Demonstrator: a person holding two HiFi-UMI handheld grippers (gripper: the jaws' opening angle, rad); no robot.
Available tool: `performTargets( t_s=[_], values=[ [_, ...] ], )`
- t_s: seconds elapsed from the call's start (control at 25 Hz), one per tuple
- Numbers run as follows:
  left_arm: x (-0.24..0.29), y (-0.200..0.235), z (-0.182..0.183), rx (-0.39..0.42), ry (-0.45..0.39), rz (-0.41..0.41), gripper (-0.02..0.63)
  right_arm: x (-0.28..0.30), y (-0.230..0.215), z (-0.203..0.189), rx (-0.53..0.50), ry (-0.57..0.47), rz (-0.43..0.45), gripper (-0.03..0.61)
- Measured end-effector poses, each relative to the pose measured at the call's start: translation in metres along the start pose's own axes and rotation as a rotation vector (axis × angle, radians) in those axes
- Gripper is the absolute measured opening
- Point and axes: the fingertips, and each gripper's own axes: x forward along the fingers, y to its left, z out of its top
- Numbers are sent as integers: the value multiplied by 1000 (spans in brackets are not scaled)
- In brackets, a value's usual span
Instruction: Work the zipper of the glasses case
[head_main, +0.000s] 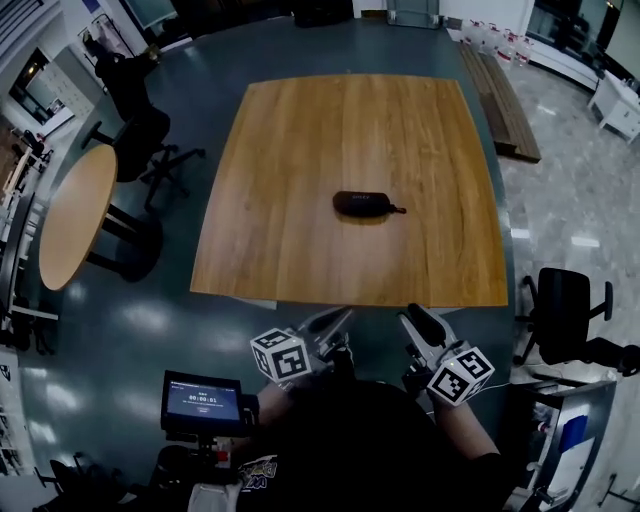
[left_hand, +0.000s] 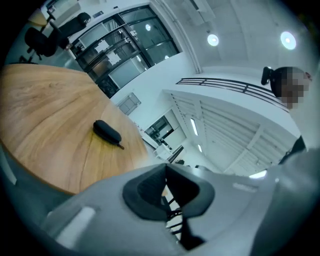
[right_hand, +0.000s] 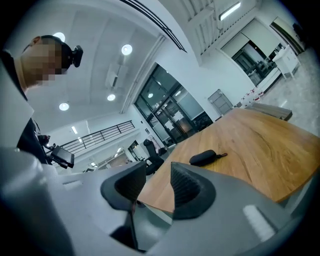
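Worktop (head_main: 350, 130): square, pale wood with a visible grain, standing on a dark blue-grey floor (head_main: 180, 300). To the right the floor turns to pale glossy tile. Big open hall with glass-fronted rooms, a railed upper level and ceiling spotlights, as seen from both gripper views.

Glasses case (head_main: 362, 204): dark, oblong, lying flat near the middle of the worktop, a little closer to the near edge than the far one. Its long side runs parallel to the near edge, and a small tab sticks out at its right end. Cannot tell whether the zipper is open or closed. The case shows small in the left gripper view (left_hand: 107, 131) and the right gripper view (right_hand: 202, 158).

Left gripper (head_main: 335, 318): held off the near edge of the worktop, well apart from the case. Jaws clenched together, holding nothing (left_hand: 166, 190).

Right gripper (head_main: 420, 315): also off the near edge, beside the left one. Jaws released, with a gap between them and only the worktop edge seen through it (right_hand: 157, 185).

Bare wood runs from the near edge to the case.

Around:
- round table (head_main: 75, 215) off the left edge, with a black office chair (head_main: 140, 140) behind it
- second black chair (head_main: 565, 305) off the near right corner
- wooden bench (head_main: 505, 100) past the far right corner
- small monitor (head_main: 203, 402) low on the left, beside the person
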Motion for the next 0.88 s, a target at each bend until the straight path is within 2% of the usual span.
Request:
performTargets(
  t_s=[0.08,0.16,0.24,0.32,0.56,0.76,0.88],
  values=[
    [10,20,28,-2,4,-14,0,30,-15,5,-25,34,-15,150],
    [17,40,56,-8,5,-25,0,65,-31,6,-97,110,-22,185],
    [19,56,78,-33,12,-42,2,100,-55,0,-222,226,-32,227],
    [17,71,90,-58,36,-62,2,133,-84,-9,-362,353,-46,240],
    [2,104,98,-103,62,-56,3,218,-183,-27,-721,732,-21,306],
    [-2,111,99,-102,66,-42,77,274,-217,-50,-1040,1054,129,376],
    [-5,114,99,-121,33,3,103,286,-226,-76,-1141,1199,252,402]
  ],
)
